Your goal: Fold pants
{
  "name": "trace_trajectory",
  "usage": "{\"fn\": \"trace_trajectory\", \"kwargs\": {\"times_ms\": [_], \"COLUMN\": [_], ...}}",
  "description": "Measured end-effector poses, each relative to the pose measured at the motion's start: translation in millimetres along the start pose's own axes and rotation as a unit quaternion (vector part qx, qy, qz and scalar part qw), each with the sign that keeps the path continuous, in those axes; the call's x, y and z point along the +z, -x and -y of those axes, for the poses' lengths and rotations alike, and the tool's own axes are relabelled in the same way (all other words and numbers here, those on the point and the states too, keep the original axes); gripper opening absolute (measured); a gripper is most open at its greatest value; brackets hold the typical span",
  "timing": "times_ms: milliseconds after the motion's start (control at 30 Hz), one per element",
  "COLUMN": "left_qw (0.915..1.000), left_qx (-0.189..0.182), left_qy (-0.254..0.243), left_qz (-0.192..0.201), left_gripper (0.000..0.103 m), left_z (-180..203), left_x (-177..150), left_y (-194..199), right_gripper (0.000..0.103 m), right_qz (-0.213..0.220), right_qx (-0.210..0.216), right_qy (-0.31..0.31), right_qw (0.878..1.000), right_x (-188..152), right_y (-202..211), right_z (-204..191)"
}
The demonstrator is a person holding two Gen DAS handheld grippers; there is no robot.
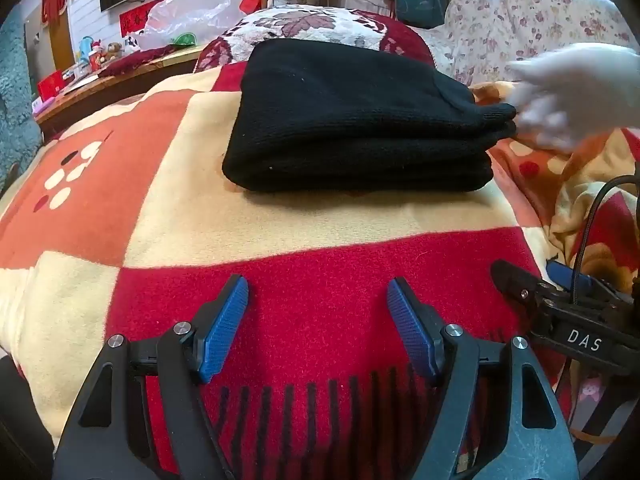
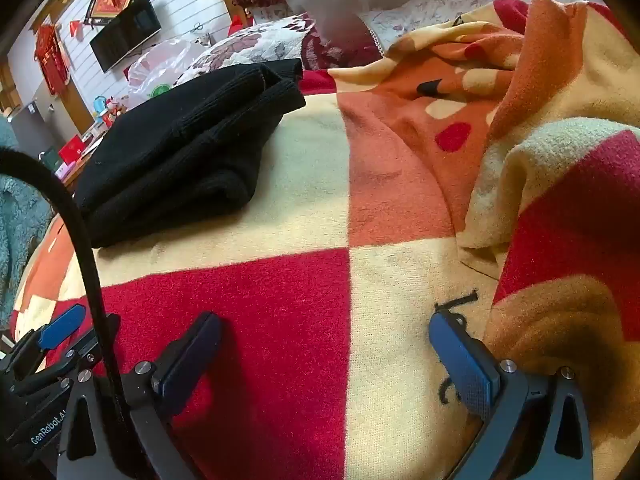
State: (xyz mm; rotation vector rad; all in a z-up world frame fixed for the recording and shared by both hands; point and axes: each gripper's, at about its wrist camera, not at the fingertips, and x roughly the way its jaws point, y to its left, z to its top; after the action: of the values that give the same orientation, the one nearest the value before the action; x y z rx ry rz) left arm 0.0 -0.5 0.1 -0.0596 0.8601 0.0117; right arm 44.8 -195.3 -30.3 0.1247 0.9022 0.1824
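**Grippers wide apart, pants folded on blanket**

Both grippers rest low over the blanket [image 1: 280, 240], jaws spread wide and holding nothing: the left gripper [image 1: 318, 288] over a red square, the right gripper [image 2: 326, 326] over the seam between red and cream squares. Largest in view, the checked blanket of red, cream and orange covers the whole surface and bunches into folds at the right. On it, well ahead of both grippers, lie the black pants [image 1: 352, 120], folded into a thick stacked bundle. A blurred white-gloved hand [image 1: 576, 92] sits at the bundle's right end. Behind stands a floral cushion [image 1: 312, 24].
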Motion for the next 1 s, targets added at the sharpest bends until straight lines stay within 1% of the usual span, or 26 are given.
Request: {"fn": "trace_trajectory", "kwargs": {"times_ms": [267,300,1000], "left_qw": [1.0,1.0,1.0], "left_qx": [-0.007,0.0,0.001], "left_qy": [0.004,0.001,0.0], "left_qz": [-0.004,0.001,0.001], "left_gripper": [0.073,0.073,0.073], "left_z": [2.8,-3.1,-1.7], "left_x": [1.5,-0.2,-0.8], "left_y": [0.2,0.6,0.9], "right_gripper": [0.103,0.103,0.103], "right_qz": [-0.002,0.0,0.0], "right_qx": [-0.001,0.0,0.0], "right_qy": [0.0,0.0,-0.001], "right_qw": [1.0,1.0,1.0], "right_x": [0.2,0.0,0.0], "right_y": [-0.2,0.0,0.0], "right_z": [-0.6,0.0,0.0]}}
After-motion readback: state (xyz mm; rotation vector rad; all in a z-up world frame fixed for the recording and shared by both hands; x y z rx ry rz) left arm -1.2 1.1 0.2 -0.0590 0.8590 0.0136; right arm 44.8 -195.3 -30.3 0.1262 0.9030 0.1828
